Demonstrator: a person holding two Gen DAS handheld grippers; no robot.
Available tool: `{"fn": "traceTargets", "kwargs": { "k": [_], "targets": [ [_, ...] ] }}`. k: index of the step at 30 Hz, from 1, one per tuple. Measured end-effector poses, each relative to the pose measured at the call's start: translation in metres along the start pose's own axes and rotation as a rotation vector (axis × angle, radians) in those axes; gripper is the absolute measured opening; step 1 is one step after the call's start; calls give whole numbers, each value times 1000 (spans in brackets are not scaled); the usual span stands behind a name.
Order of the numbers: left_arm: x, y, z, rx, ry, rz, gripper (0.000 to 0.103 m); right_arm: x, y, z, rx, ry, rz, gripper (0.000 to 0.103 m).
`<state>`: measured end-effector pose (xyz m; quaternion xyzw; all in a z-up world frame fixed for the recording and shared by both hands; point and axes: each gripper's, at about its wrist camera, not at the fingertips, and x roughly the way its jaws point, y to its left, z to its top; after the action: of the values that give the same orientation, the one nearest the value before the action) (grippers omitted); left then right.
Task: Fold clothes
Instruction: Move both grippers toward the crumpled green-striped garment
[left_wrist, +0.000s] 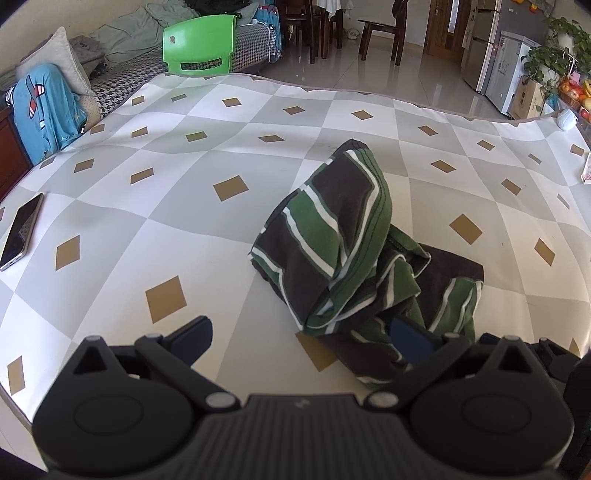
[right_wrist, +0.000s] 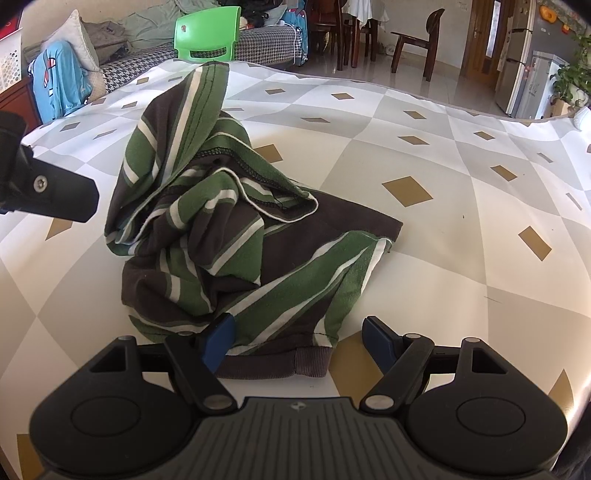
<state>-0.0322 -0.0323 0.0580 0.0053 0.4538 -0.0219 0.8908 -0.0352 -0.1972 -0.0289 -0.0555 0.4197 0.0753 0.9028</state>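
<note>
A crumpled shirt (left_wrist: 343, 240) with green, brown and white stripes lies in a heap on the checked tablecloth (left_wrist: 147, 206), one fold standing up. My left gripper (left_wrist: 303, 338) is open at the heap's near left side, and its right finger rests against the cloth. In the right wrist view the shirt (right_wrist: 229, 221) fills the middle. My right gripper (right_wrist: 298, 341) is open, with the shirt's ribbed brown hem (right_wrist: 277, 363) lying between its pads. The right pad stands clear of the cloth. One of the left gripper's fingers (right_wrist: 55, 192) shows at the left edge.
A phone (left_wrist: 20, 232) lies near the table's left edge. A small white object (left_wrist: 567, 120) and a red-and-white box (left_wrist: 587, 170) sit at the far right. Beyond the table are a green chair (left_wrist: 199, 44), a sofa with blue clothing (left_wrist: 44, 107) and wooden chairs.
</note>
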Motion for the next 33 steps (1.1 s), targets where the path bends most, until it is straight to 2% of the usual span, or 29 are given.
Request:
{"fn": "traceTargets", "kwargs": {
  "k": [8,25,33],
  "targets": [
    [0,-3,0,14,4,-2,103,-1,3,1,7,10,9,76],
    [8,-6,2,15,30,-1,103,-8,15,-6,-33,39,126,76],
    [12,-9,3,16,40,4,103,-11,24,-11,-104,63,156,77]
  ]
}}
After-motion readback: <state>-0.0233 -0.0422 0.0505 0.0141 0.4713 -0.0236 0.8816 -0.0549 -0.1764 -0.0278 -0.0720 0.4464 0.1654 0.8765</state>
